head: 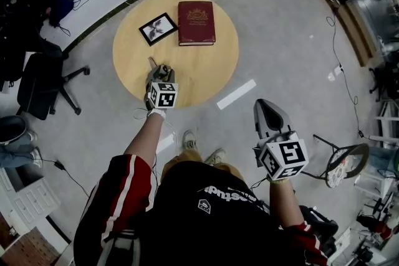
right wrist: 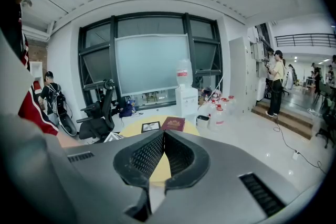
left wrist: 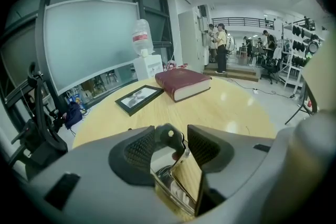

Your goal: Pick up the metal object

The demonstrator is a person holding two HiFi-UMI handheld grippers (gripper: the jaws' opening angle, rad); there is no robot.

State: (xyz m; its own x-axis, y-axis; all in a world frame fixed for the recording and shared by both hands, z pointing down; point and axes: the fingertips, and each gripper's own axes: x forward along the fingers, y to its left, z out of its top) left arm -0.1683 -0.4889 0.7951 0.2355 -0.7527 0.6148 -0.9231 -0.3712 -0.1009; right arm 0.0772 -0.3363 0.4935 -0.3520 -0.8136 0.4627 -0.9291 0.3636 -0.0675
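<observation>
Just inside table (head: 215,75) rim, left hand-held gripper (left wrist: 169,145) wide around metal object (left wrist: 185,178); right hand-held gripper (right wrist: 164,138) closed.

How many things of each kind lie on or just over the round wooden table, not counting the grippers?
Red book: 1
Picture frame: 1
Metal object: 1
Total: 3
</observation>
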